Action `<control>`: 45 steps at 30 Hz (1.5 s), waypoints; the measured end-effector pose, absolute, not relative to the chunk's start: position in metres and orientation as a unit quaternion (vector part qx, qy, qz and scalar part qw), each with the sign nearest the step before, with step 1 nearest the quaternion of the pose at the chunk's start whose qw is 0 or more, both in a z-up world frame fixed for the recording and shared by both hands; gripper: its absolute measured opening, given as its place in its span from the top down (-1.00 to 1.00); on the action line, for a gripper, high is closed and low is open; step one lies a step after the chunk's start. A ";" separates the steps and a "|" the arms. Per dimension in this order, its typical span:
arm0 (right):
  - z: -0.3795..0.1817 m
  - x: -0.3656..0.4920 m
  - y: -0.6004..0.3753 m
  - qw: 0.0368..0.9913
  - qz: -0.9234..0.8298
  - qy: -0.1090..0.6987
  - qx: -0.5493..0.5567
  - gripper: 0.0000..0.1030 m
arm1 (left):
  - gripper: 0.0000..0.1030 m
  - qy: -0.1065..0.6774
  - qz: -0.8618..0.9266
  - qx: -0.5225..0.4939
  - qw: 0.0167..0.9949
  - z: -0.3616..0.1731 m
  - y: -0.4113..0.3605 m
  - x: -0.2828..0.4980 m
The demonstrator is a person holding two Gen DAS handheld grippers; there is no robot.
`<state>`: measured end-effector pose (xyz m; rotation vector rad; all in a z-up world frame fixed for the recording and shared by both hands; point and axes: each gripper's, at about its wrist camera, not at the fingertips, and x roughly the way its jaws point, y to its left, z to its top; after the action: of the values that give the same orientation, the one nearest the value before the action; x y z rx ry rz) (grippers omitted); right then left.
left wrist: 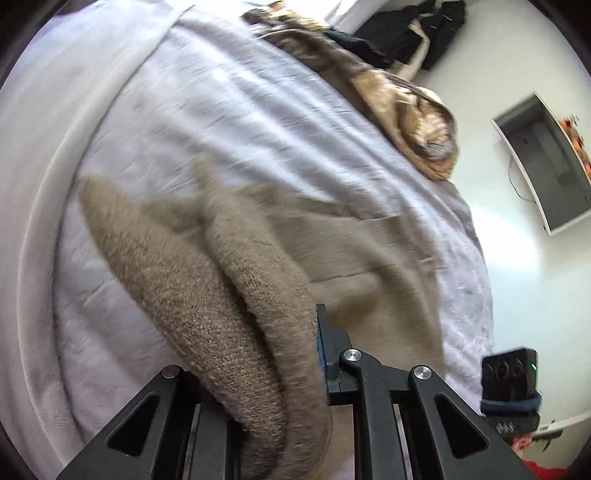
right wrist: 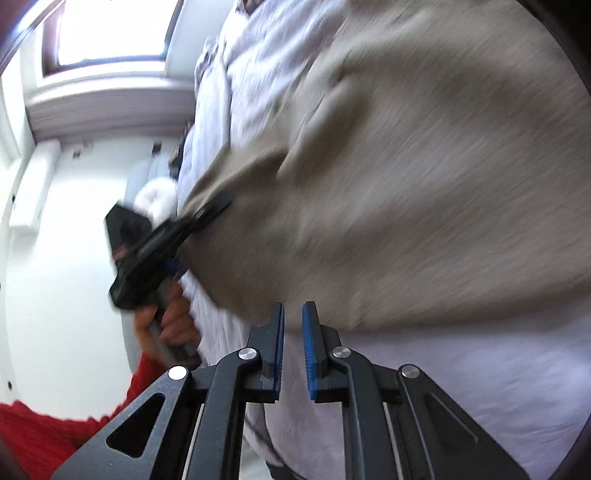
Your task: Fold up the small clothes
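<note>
A beige-brown knit sweater lies on a bed with a pale lilac sheet. My left gripper is shut on a thick fold of the sweater, which drapes over and hides its left finger. In the right wrist view the left gripper pinches the sweater's left edge. My right gripper is slightly open and empty, its blue pads just below the sweater's near hem. Both views are motion-blurred.
A tan patterned garment lies along the bed's far edge. Dark clothes lie on the white floor beyond it. A grey box stands on the floor at right. A window is at upper left.
</note>
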<state>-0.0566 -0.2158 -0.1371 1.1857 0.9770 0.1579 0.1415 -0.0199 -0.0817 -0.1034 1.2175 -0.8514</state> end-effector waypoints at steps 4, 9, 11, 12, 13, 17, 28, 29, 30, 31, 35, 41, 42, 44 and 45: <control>-0.137 -0.066 -0.261 0.725 0.041 0.413 0.550 0.75 | 0.65 0.543 -0.413 -0.007 0.731 -0.060 -0.070 0.118; -0.135 -0.076 -0.301 0.738 0.024 0.383 0.555 0.75 | 0.65 0.521 -0.450 0.079 0.721 -0.049 -0.160 0.073; -0.141 -0.082 -0.315 0.737 0.020 0.376 0.562 0.75 | 0.65 0.518 -0.449 0.119 0.718 -0.057 -0.198 0.056; -0.145 -0.083 -0.322 0.734 0.020 0.371 0.569 0.75 | 0.65 0.518 -0.448 0.137 0.716 -0.065 -0.214 0.048; -0.151 -0.085 -0.328 0.731 0.018 0.367 0.576 0.75 | 0.65 0.520 -0.446 0.155 0.712 -0.073 -0.228 0.041; -0.176 -0.092 -0.345 0.709 0.017 0.359 0.607 0.75 | 0.48 0.531 -0.415 0.203 0.711 -0.103 -0.259 0.020; -0.206 -0.100 -0.366 0.650 0.042 0.266 0.711 0.65 | -0.32 0.463 -0.489 0.142 0.726 -0.049 -0.232 -0.007; -0.210 -0.105 -0.370 0.638 0.048 0.238 0.731 0.32 | -0.56 0.461 -0.469 0.125 0.743 -0.045 -0.216 0.002; -0.212 -0.106 -0.372 0.627 0.062 0.213 0.747 -0.07 | -0.79 0.460 -0.446 0.111 0.760 -0.044 -0.202 0.012; -0.215 -0.106 -0.374 0.619 0.076 0.195 0.757 -0.20 | -0.79 0.457 -0.430 0.100 0.772 -0.044 -0.191 0.018; -0.214 -0.088 -0.376 0.617 0.099 0.212 0.751 -0.26 | -0.79 0.484 -0.329 0.090 0.806 -0.068 -0.137 0.058; -0.181 -0.040 -0.379 0.690 0.089 0.337 0.634 -0.03 | -0.79 0.517 -0.244 0.088 0.816 -0.114 -0.094 0.083; -0.171 -0.027 -0.375 0.717 0.072 0.380 0.580 0.50 | -0.79 0.521 -0.239 0.082 0.815 -0.118 -0.092 0.084; -0.153 -0.012 -0.366 0.754 0.041 0.426 0.499 0.72 | -0.79 0.524 -0.235 0.071 0.816 -0.120 -0.086 0.083; -0.137 -0.005 -0.359 0.774 0.037 0.430 0.463 0.72 | -0.79 0.524 -0.235 0.069 0.816 -0.118 -0.086 0.082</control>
<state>-0.0054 -0.3587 -0.1367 1.0026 0.9310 0.0804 0.0823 -0.0864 -0.1184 0.1465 1.1169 -0.5002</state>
